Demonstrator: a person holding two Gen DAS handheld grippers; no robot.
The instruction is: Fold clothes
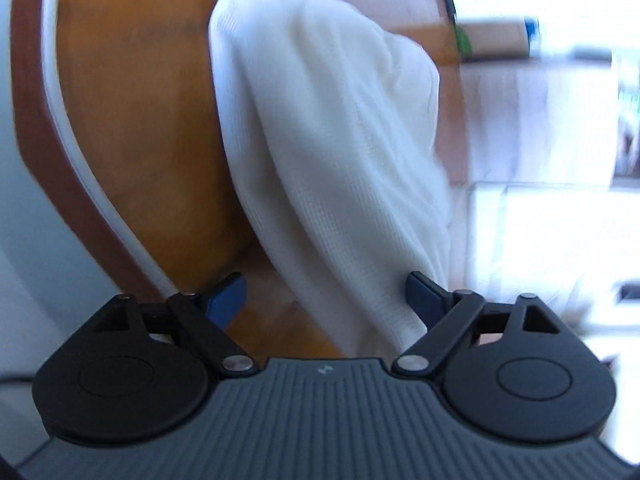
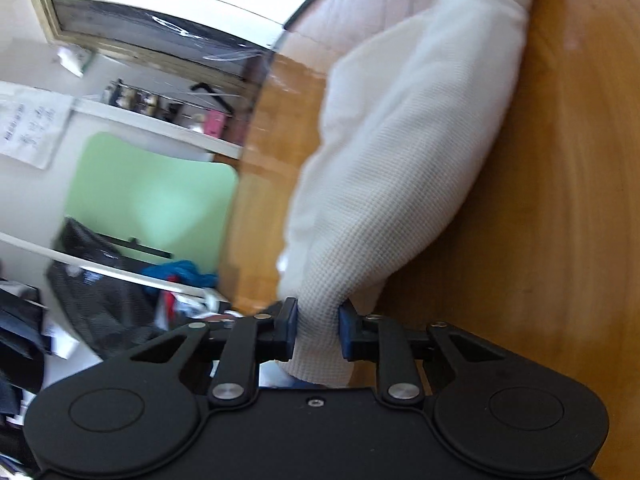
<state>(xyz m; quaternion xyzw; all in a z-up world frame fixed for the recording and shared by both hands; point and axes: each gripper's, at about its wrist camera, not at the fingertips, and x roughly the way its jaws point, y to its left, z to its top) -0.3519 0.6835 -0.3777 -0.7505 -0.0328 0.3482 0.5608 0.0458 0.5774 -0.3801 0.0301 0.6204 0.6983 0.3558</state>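
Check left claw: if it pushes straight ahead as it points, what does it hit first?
Most likely the white cloth, which hangs across the gap of the open left claw. The wooden table lies behind it. Blur makes depth uncertain.

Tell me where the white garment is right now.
The white garment is bunched over the wooden table, one end pinched in the right tool; in the left wrist view it drapes between the open left tool's fingers.

We see bare wooden desk [image 2: 560, 200] on one side of the bunched white waffle-knit garment [image 2: 400, 184], open for a pass. The garment fills the gap between the right gripper's [image 2: 318, 330] jaws. It drapes between the left gripper's [image 1: 326, 300] spread jaws, crowding one.
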